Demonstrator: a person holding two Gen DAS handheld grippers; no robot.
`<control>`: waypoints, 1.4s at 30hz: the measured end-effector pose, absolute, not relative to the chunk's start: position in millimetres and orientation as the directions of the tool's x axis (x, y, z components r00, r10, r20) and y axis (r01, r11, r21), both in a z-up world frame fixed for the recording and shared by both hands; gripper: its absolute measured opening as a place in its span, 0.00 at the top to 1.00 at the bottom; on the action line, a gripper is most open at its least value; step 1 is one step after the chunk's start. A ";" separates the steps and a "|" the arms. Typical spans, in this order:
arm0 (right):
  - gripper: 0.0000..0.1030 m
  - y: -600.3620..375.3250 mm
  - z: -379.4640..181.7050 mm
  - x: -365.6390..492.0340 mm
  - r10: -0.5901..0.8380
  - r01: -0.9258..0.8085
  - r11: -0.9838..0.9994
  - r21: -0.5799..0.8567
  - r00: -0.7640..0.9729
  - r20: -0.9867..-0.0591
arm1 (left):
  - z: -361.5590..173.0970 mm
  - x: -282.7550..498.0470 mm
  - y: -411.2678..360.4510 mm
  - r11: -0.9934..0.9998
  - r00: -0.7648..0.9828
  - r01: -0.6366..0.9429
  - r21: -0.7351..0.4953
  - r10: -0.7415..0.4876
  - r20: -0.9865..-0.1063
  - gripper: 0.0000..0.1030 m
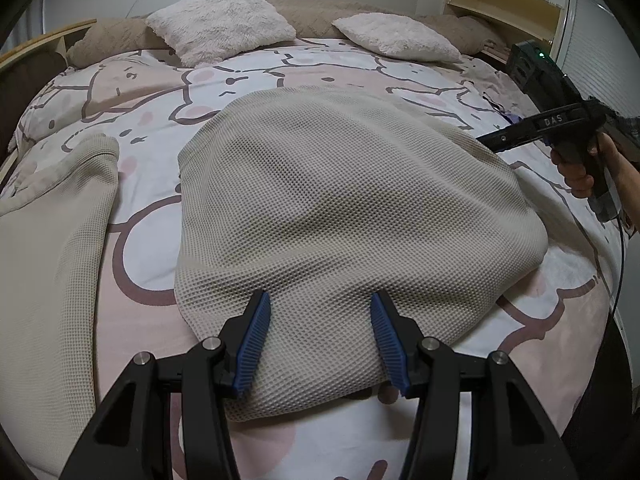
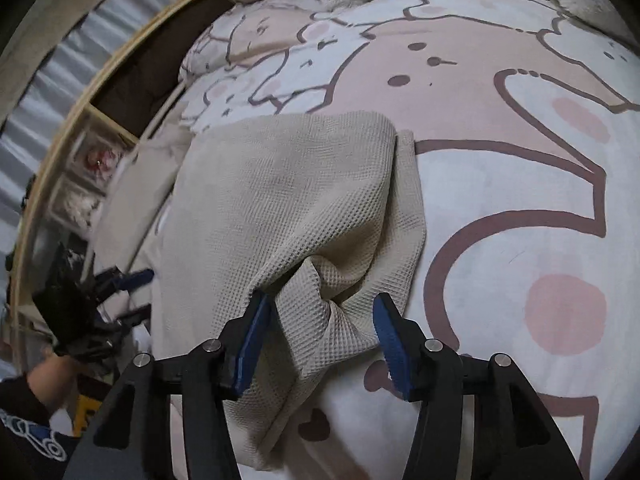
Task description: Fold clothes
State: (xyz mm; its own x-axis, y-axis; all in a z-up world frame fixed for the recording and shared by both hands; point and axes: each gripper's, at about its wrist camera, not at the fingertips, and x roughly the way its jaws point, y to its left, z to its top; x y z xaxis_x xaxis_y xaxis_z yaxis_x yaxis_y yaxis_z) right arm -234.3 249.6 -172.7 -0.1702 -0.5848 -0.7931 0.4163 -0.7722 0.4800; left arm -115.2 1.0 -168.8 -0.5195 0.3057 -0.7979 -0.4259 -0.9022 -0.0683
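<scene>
Left wrist view: left tool point(image 1: 320, 344) open astride the beige garment point(image 1: 340, 208) at the bed point(image 1: 152, 252) near edge; right tool point(image 2: 322, 340) open, ready to gather a fold.

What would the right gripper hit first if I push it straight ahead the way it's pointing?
Most likely the bunched fold of the beige garment, which lies between the open fingers of the right gripper. Depth is hard to judge.

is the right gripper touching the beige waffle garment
Cannot tell: in the right wrist view the beige waffle garment bunches between the right gripper pads, with no plain contact or gap.
</scene>
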 end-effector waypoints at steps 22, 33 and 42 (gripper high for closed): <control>0.99 332.8 -161.7 -196.1 -0.507 0.110 -0.850 0.515 -0.430 -0.747 | -140.6 -118.7 -9.4 -0.911 -0.564 -0.400 -0.100 0.331 -0.756 0.48; 0.99 197.0 -115.5 -239.7 -0.589 0.290 -0.808 0.513 -0.423 -0.689 | -117.3 -209.5 11.9 -0.928 -0.561 -0.354 -0.117 0.311 -0.767 0.48; 0.99 215.3 -178.3 -269.2 -0.421 0.041 -0.892 0.449 -0.434 -0.797 | -153.9 -260.9 29.9 -0.943 -0.565 -0.326 -0.068 0.252 -0.785 0.34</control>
State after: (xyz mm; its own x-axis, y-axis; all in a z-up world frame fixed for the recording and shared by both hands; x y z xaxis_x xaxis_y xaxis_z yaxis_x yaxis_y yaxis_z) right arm -269.2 215.3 -178.3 -0.4337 -0.4208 -0.7968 0.0407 -0.8925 0.4493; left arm -260.9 29.9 -153.9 -0.5654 0.2522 -0.7853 -0.3259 -0.9429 -0.0681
